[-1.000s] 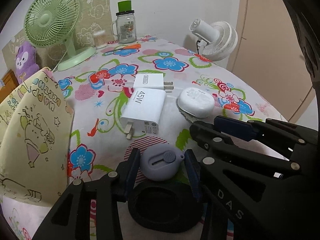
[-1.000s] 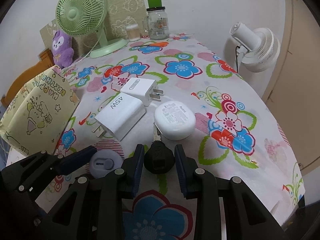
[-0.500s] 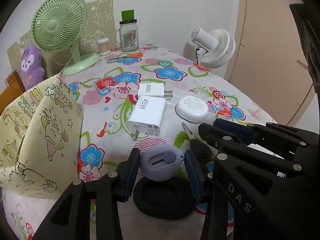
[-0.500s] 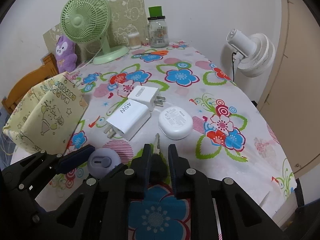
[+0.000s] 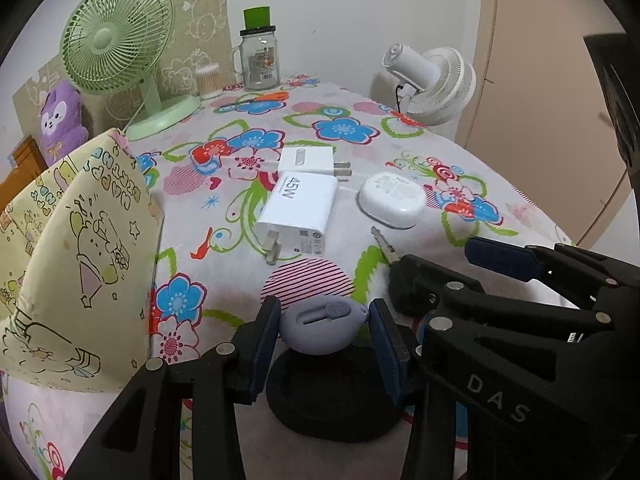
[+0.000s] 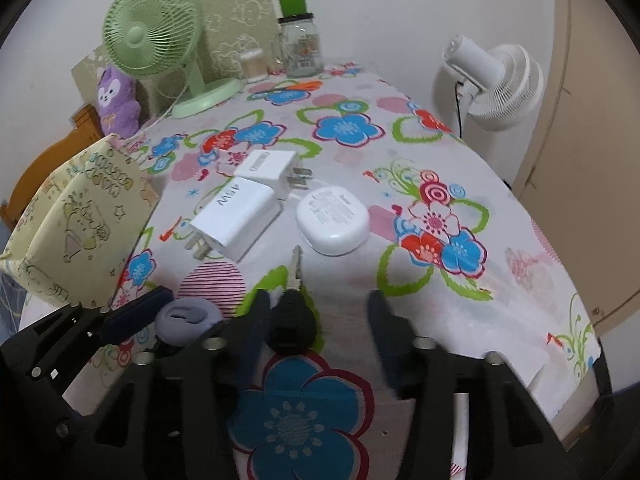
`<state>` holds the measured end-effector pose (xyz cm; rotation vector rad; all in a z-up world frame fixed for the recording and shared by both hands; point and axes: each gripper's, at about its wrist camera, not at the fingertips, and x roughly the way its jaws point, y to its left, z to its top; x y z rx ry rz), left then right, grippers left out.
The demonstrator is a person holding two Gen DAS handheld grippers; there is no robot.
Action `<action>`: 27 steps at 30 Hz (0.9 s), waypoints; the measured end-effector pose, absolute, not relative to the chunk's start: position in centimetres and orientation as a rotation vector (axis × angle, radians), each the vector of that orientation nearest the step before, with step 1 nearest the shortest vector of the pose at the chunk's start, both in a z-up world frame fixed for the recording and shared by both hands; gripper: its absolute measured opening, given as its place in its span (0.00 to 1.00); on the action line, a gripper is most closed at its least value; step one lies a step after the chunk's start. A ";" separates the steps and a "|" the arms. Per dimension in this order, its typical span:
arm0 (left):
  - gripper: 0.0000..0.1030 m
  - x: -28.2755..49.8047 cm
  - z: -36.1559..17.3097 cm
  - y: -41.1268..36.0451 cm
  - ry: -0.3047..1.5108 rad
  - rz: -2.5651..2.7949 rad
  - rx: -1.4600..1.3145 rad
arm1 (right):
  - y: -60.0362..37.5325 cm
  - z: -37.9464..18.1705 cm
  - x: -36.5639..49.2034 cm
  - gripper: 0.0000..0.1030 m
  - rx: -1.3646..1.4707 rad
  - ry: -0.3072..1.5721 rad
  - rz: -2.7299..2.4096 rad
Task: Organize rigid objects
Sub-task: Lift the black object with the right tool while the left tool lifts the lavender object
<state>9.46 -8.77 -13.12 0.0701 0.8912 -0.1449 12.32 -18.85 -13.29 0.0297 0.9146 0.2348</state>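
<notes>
My left gripper (image 5: 324,340) is shut on a grey oval case (image 5: 320,330) with a slider on top, holding it just over a black oval pad (image 5: 332,404). The jaws of my right gripper (image 6: 320,320) are opening. A black-headed key (image 6: 294,316) lies on the tablecloth between them, close against the left finger (image 6: 256,320) and apart from the right one. In the left wrist view only the key's blade (image 5: 383,245) shows. Beyond lie a white 45W charger (image 5: 298,216) (image 6: 236,220), a smaller white charger (image 5: 308,162) (image 6: 268,172) and a white rounded case (image 5: 392,200) (image 6: 332,220).
A yellow printed paper bag (image 5: 72,264) (image 6: 80,220) stands at the left. At the back are a green desk fan (image 5: 116,36), a glass jar (image 5: 260,60) and a purple plush (image 5: 60,120). A white fan (image 5: 436,84) stands past the table's right edge (image 6: 560,280).
The right jaws closed on the key's black head and have now spread again, leaving the key on the cloth. The left gripper keeps its hold on the grey case.
</notes>
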 end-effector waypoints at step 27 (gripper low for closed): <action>0.45 8.6 -13.7 -7.2 0.908 -0.165 0.088 | -15.4 -14.1 11.7 0.32 -0.017 0.969 0.199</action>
